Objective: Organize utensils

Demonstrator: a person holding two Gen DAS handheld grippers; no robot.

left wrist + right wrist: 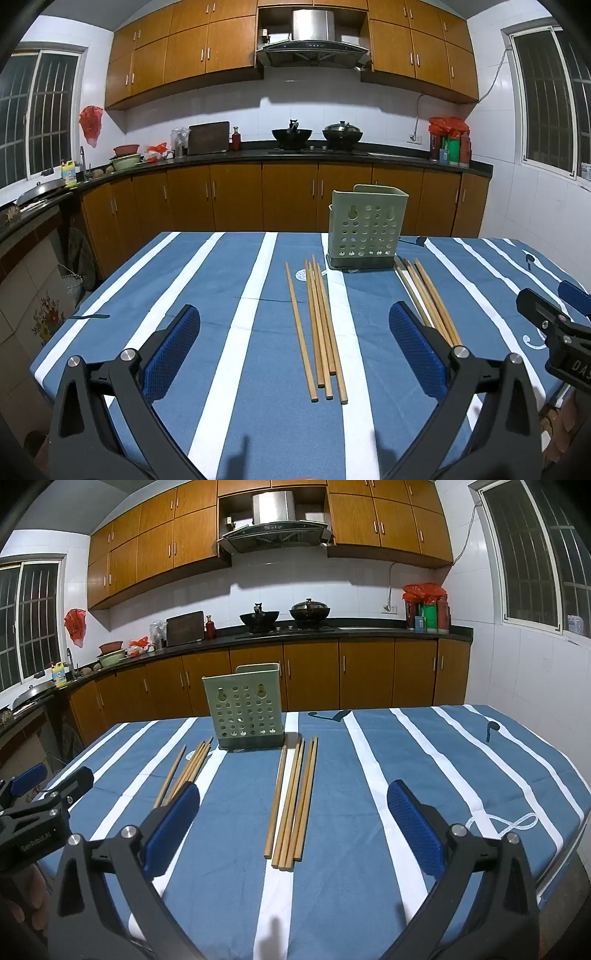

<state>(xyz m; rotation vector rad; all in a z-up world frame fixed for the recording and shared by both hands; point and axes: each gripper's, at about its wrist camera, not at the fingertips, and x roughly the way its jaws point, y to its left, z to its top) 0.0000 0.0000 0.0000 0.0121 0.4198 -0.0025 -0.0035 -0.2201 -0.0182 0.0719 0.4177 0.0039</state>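
Kitchen cabinets in orange-brown wood run behind a table [221,295] laid with a blue cloth striped in white.

From the left wrist view we see our left gripper [294,343] with its blue pads spread wide and nothing between them but cloth and wood lying flat below. A bundle of chopsticks [319,328] rests on the cloth straight ahead of it, one stick lying a little apart on the left side of the group. Beyond their far tips stands the green perforated holder [365,229], upright on its dark base. A second bundle [430,295] lies to the right of the first, partly hidden by our own pad. The right gripper [554,314] shows at the frame's edge.

From the right wrist view our right gripper [293,823] is likewise fully apart and carries nothing. The second bundle [293,801] lies directly ahead of it, tips reaching the base of the holder [243,705]. The first bundle [188,768] lies off to the left, near the left gripper [40,786].

We judge the task barely begun: every chopstick we can see is on the cloth, and no stick shows above the holder's rim. Both bundles remain to be picked up and stood inside it.
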